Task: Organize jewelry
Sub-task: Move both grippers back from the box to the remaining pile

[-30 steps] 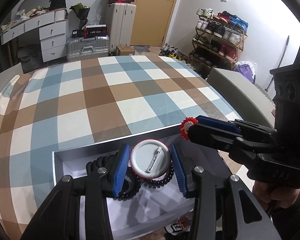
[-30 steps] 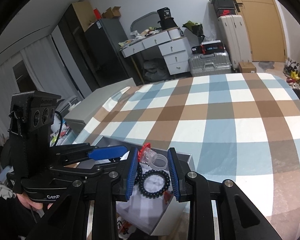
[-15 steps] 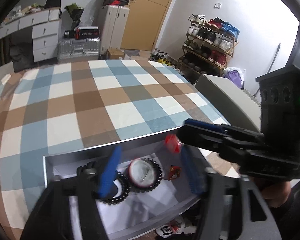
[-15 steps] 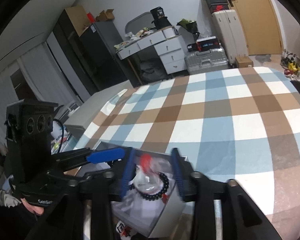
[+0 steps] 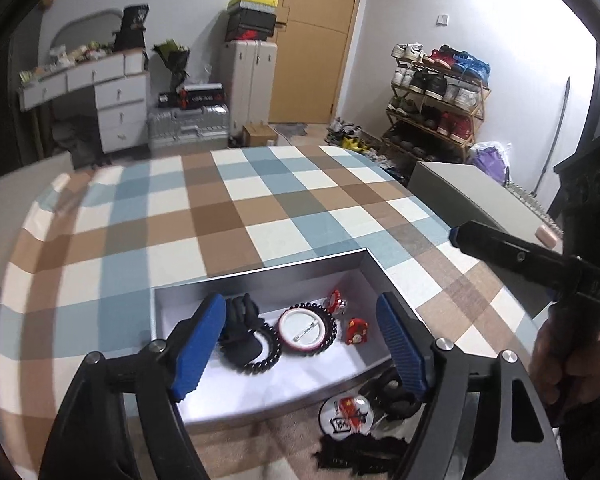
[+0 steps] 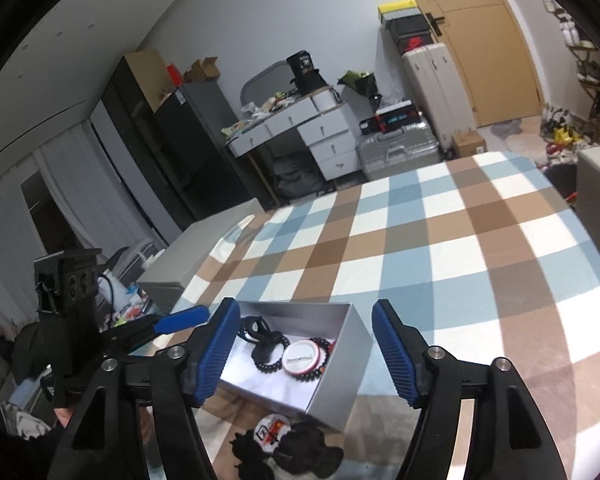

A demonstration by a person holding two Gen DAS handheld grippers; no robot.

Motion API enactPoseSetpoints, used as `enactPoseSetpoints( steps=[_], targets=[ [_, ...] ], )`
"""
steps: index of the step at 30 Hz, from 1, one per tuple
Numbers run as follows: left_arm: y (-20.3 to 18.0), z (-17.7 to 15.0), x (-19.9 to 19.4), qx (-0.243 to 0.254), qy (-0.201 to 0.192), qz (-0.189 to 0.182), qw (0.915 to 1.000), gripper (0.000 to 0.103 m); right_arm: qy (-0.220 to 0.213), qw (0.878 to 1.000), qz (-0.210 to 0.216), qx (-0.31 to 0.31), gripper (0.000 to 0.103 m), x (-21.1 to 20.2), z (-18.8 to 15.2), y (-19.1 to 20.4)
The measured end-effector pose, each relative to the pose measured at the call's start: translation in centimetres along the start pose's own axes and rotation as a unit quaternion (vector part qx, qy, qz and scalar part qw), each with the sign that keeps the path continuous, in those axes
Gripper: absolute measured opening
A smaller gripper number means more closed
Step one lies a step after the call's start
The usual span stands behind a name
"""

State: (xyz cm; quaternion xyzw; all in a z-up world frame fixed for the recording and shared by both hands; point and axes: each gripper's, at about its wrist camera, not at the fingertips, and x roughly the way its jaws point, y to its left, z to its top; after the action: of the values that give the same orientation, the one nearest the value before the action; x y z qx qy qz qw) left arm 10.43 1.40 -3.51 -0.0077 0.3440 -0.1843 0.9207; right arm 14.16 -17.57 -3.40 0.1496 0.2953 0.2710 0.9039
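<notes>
Though partly hidden, black tangle (image 5: 360, 454) indistinct

Blue, brown and white checked tablecloth (image 5: 236, 216), silver box (image 5: 260, 276) upon it, white lining, blue-padded fingers (image 5: 198, 346), black bead bracelets (image 5: 260, 360), red charms (image 5: 356, 330)

Matt silver cardboard box (image 5: 260, 276), woven checked cloth (image 5: 236, 216), glossy badge (image 5: 306, 330)

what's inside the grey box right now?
Inside the grey box: round badge lying back-up, black bead bracelets, two small red charms. Anything under them is hidden.
</notes>
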Motion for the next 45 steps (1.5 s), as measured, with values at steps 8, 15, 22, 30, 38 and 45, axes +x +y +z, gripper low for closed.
enactPoseSetpoints(
  steps=[8, 15, 22, 30, 38, 45],
  targets=[
    [-0.7, -0.9, -2.2, 0.009, -0.022, 0.029, 0.9993, 0.082, -0.019, 0.999, -0.018, -0.020, 0.083, -2.6, -1.2, 1.6],
    [-0.9, -2.0, -3.5, -0.004, -0.031, 0.082, 0.9962, 0.088, -0.025, 0.999, -0.023, -0.023, 0.091, -4.3, -2.5, 2.8],
    [-0.6, -4.4, -4.5, -0.036, -0.039, 0.111, 0.9924, 0.092, -0.023, 0.999, -0.022, -0.029, 0.092, -5.3, -4.1, 3.5],
    [-0.5, -7.2, -4.2, -0.057, -0.014, 0.122, 0.9908, 0.098, 0.015, 0.998, -0.044, -0.031, 0.095, -4.2, -6.6, 3.2],
    [-0.2, -8.8, -4.1, -0.070, -0.003, 0.132, 0.9888, 0.099, 0.059, 0.997, -0.050, -0.017, 0.095, -2.1, -8.7, 2.2],
    [-0.1, -9.6, -4.5, -0.066, -0.009, 0.137, 0.9883, 0.099, 0.080, 0.995, -0.055, -0.018, 0.095, -0.1, -9.0, 2.2]
  ],
)
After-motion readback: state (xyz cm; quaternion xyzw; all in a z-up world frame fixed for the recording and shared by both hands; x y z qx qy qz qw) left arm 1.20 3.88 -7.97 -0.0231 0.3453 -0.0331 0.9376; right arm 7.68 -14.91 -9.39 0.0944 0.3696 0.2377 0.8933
